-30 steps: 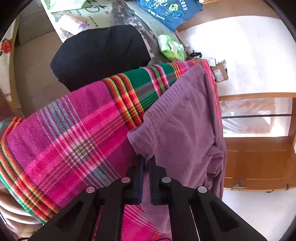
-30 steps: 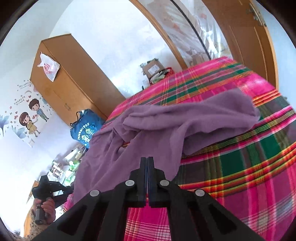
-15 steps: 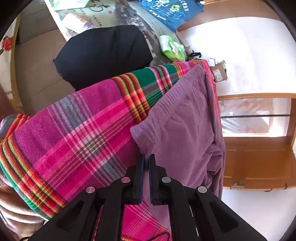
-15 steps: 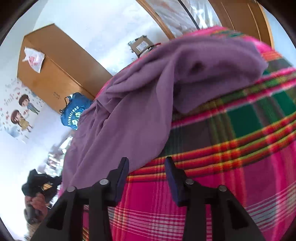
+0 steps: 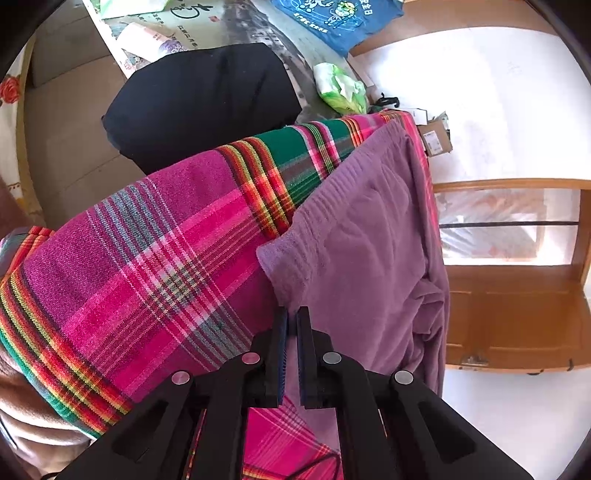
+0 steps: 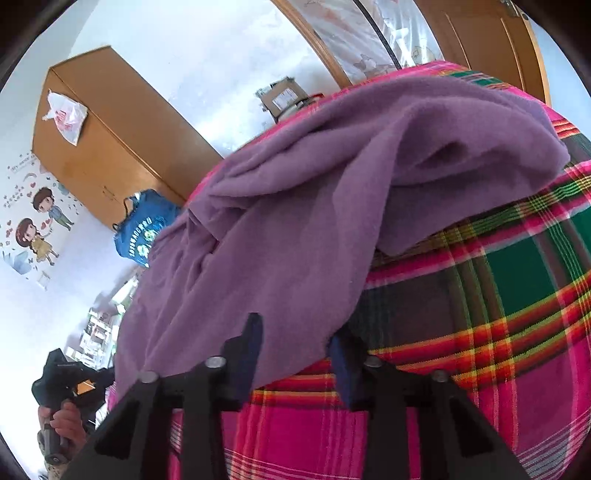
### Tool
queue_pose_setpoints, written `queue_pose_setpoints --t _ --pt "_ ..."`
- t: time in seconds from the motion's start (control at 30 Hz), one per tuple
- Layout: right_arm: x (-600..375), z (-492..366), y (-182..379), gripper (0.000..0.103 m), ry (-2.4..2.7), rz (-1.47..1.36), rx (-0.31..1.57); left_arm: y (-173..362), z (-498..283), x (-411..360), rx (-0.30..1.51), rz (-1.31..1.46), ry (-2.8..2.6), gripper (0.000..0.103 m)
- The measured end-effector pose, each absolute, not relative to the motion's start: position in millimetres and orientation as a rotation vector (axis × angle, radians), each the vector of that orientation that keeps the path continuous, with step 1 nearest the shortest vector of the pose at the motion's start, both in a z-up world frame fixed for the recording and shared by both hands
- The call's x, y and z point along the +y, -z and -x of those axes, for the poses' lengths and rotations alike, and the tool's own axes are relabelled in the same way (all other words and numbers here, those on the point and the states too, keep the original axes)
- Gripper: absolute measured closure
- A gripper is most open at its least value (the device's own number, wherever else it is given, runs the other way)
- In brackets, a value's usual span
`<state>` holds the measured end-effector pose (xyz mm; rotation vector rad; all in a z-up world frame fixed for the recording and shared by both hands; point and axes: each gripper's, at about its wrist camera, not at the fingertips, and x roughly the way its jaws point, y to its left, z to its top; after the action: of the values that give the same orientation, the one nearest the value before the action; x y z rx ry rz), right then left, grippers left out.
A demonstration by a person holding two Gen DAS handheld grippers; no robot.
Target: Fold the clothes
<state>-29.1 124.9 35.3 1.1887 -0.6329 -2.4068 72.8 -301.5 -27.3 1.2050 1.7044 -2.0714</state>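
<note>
Garment: purple fleece [image 5: 362,236], soft, rumpled; lies on the plaid cloth [image 5: 155,251], one part hanging over its far edge (right-wrist view shows it heaped in folds [image 6: 332,192]).
Plaid cloth: pink, green and orange checks, covering the work surface beneath the fleece.
Left gripper [image 5: 291,314]: jaws pinched together on a corner of the fleece's ribbed hem; cloth runs between the pads.
Right gripper [image 6: 293,336]: jaws partly apart and closing; the near edge of the fleece lies between them, pads not yet pressing on it.
Hand [image 6: 64,424]: grips the handle of the left gripper, at the lower left of the right-wrist view.
Black cushion [image 5: 203,99]: beyond the plaid cloth, on a beige seat.
Blue shirt [image 5: 332,18]: printed, spread flat further back.
Green packet [image 5: 340,88]: just beside the cloth's far corner.
Cabinet [image 6: 110,147]: wooden, against the white wall (plastic bag [image 6: 66,114] hung on it).
Cardboard box [image 6: 284,96]: on the floor past the cloth.
</note>
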Motion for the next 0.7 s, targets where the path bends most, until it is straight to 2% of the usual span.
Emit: queue_pose_setpoints --t 0.13,0.17,0.2,0.33,0.7 --pt "123 31 -31 0.084 2.385 -1.204 -0.638 29 -73 -301 1.704 -1.205 2.069 0.098" --pt "121 30 -32 0.095 2.39 -1.203 -0.62 28 -73 -301 1.701 -1.203 2.072 0.098" --pt "120 28 -33 0.1 2.395 -1.201 -0.604 27 -74 -301 1.698 -1.197 2.073 0.098" --pt "122 17 -48 0.101 2.4 -1.14 -0.607 22 -78 -305 1.686 -1.163 2.084 0.098" --pt "154 -28 -81 0.101 2.359 -1.042 -0.795 16 -88 -311 1.676 -1.126 2.103 0.099"
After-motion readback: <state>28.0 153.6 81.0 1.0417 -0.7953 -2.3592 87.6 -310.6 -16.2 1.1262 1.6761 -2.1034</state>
